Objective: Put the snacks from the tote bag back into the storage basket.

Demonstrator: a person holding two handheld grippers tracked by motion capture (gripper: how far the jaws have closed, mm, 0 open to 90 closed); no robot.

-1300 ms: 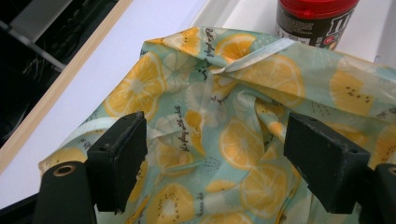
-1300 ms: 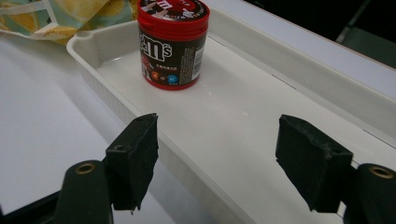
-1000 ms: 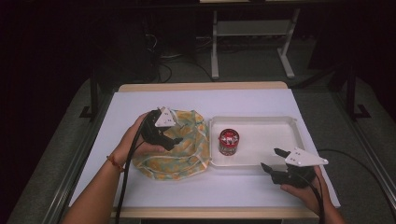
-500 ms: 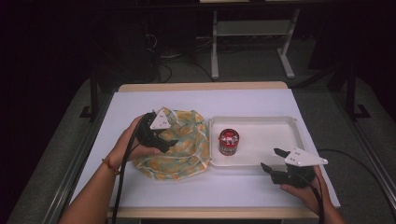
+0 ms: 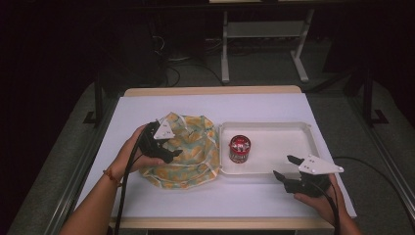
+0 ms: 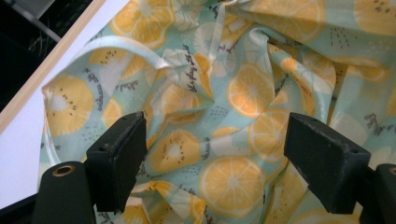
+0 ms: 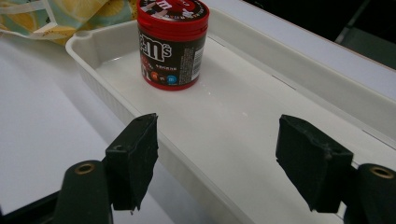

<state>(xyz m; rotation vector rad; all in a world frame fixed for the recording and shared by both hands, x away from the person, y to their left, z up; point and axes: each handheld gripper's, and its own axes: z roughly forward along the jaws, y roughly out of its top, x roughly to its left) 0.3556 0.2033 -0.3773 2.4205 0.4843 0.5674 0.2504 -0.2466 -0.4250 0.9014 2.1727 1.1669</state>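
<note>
Reading the tub (image 7: 173, 44) first: a red screw lid, a dark brown wrap with "m&m's" in white letters, small coloured dots and a white panel of fine print too small to make out. It's a squat round plastic tub, standing upright at the left end of the tray (image 5: 288, 128), touching its floor. That tray is white, smooth, shallow and rectangular with rounded corners and a raised rim, glossy in the right gripper view.

Over to the bag (image 6: 243, 93): soft, crumpled cloth in pale mint, printed with orange slices, lemon slices and kiwi halves, with grey script lettering scattered between the fruit, too creased to read. A pale ribbon-like cord loops across its top edge. From the high view the bag (image 5: 188, 152) lies flat on the white table (image 5: 147, 105), just beside the tray's left rim.

Left gripper (image 5: 172, 153) sits over the bag's left part, black jaws spread wide with the cloth beneath them, nothing pinched. Its grey three-cornered plate catches the light. A hand wraps it from behind, a thin band on the wrist.

Right gripper (image 5: 288, 169) hovers at the tray's near right corner, jaws spread apart, blocky matte-black pads aimed along the tray at the tub, well apart from it and gripping nothing.
</note>
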